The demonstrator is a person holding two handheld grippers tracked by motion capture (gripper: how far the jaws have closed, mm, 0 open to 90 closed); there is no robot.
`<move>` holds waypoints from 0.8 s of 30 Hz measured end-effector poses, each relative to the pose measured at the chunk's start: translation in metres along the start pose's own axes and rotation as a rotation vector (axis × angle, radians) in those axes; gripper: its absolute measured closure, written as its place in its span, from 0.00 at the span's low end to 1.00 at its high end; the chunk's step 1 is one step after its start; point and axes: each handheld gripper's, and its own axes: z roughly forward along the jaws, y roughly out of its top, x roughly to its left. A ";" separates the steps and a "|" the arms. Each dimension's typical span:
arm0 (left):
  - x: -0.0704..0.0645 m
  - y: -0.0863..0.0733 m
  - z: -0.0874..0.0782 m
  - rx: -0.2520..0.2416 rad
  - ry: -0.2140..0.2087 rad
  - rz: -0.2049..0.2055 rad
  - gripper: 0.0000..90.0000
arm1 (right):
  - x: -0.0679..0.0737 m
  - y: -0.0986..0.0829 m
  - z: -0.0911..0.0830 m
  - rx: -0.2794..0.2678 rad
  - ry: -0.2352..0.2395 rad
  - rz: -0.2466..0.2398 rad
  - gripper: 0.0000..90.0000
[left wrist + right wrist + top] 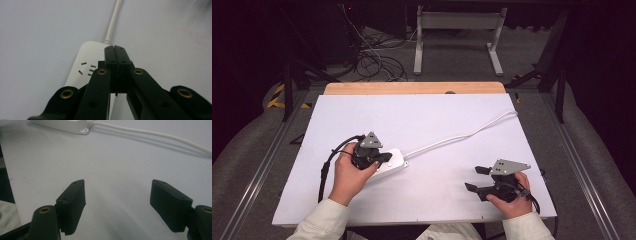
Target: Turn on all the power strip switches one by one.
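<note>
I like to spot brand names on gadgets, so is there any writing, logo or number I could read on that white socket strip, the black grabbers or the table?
None can be read.
Power strip: a faint mark near its cable end, too blurred to read.
Left gripper, right gripper and white table: no lettering seen.

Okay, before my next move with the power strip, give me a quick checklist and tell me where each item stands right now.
1. Left hand-held gripper shut over the power strip: ok.
2. Left gripper actually pressing the strip: cannot tell.
3. Right hand-held gripper open with nothing between its jaws: ok.
4. Cable lies slack and unknotted across the white table: ok.
5. Socket holes on the strip unblocked: ok for those visible.
6. Strip's far plug end connected: cannot tell.
</note>
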 end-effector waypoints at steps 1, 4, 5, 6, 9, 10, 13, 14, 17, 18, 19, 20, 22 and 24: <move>0.000 0.000 0.000 -0.002 -0.002 0.000 1.00 | 0.000 0.000 0.000 0.000 0.000 0.000 0.32; 0.001 0.000 -0.004 -0.019 -0.011 0.003 1.00 | 0.000 0.000 0.000 0.000 0.000 -0.002 0.33; 0.001 0.001 -0.006 -0.032 -0.008 0.007 1.00 | 0.000 0.000 0.000 -0.001 0.000 -0.002 0.32; 0.000 0.001 -0.009 -0.049 -0.010 0.008 1.00 | 0.000 0.000 0.000 -0.002 0.000 -0.001 0.32; 0.000 0.003 -0.017 -0.083 -0.006 0.016 0.88 | 0.000 0.000 0.000 0.000 0.001 0.000 0.32; 0.000 0.003 -0.019 -0.083 -0.006 0.018 0.82 | 0.000 0.000 0.000 -0.001 0.001 0.000 0.32; -0.001 0.003 -0.026 -0.106 -0.003 0.023 0.81 | 0.001 0.000 -0.001 -0.006 0.002 0.001 0.32; -0.002 0.004 -0.029 -0.115 0.000 0.028 0.78 | 0.001 0.000 -0.001 -0.006 0.000 -0.001 0.32; -0.004 0.004 -0.039 -0.151 0.013 0.033 0.67 | 0.001 0.000 -0.001 -0.009 0.000 0.002 0.32; -0.004 0.003 -0.042 -0.163 0.012 0.029 0.62 | 0.001 0.000 -0.001 -0.009 0.001 0.003 0.32; -0.003 0.002 -0.045 -0.177 0.014 0.028 0.58 | 0.000 0.000 -0.001 -0.008 0.001 0.004 0.32; -0.003 0.001 -0.047 -0.186 0.010 0.024 0.54 | 0.000 0.000 -0.001 -0.008 0.001 0.004 0.32; -0.001 -0.002 -0.051 -0.203 0.020 0.025 0.47 | 0.000 0.000 -0.001 -0.009 0.001 0.004 0.32; 0.000 -0.004 -0.056 -0.233 0.024 0.017 0.40 | 0.000 0.000 -0.001 -0.009 0.001 0.005 0.32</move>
